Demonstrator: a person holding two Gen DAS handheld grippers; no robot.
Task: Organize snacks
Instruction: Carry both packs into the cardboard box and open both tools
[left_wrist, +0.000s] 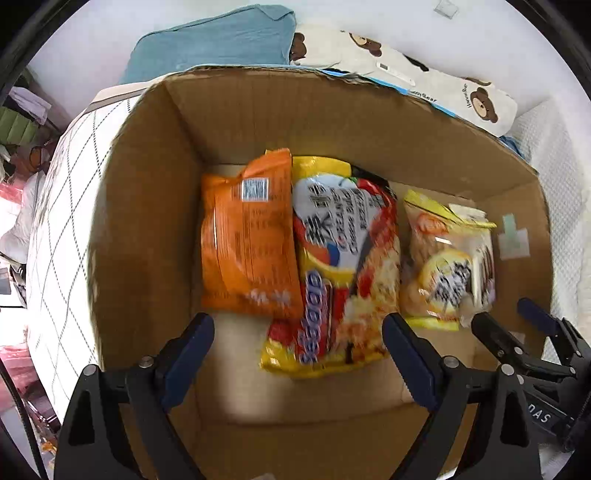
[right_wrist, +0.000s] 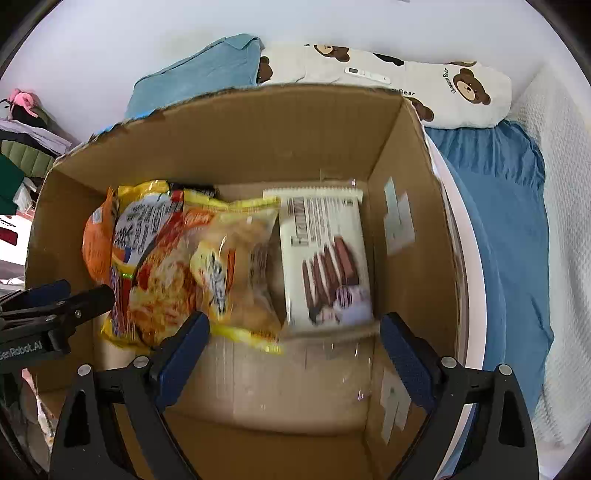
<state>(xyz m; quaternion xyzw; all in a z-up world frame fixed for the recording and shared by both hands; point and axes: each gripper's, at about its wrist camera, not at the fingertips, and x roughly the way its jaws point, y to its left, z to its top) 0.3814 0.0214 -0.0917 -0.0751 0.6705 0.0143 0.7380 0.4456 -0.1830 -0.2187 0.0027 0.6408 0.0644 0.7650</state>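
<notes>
Nearest, left gripper (left_wrist: 297, 332) and right gripper (right_wrist: 295, 330), fingers released, spread wide, grasping nothing, above an open cardboard box (left_wrist: 147, 192). On its floor, left to right: orange packet (left_wrist: 247, 240), yellow noodle bag (left_wrist: 343, 273), clear snack pouch (left_wrist: 447, 254), white wafer pack (right_wrist: 325, 254). Beyond, bear-print pillow (right_wrist: 406, 81) on a bed

In the right wrist view, the white wafer pack (right_wrist: 325, 254) is smearing with motion blur, its lettering unreadable. At nine o'clock the orange packet (right_wrist: 96, 243) is hiding behind the noodle bag (right_wrist: 147, 266). The left tongs (right_wrist: 94, 295) are running off that edge.
</notes>
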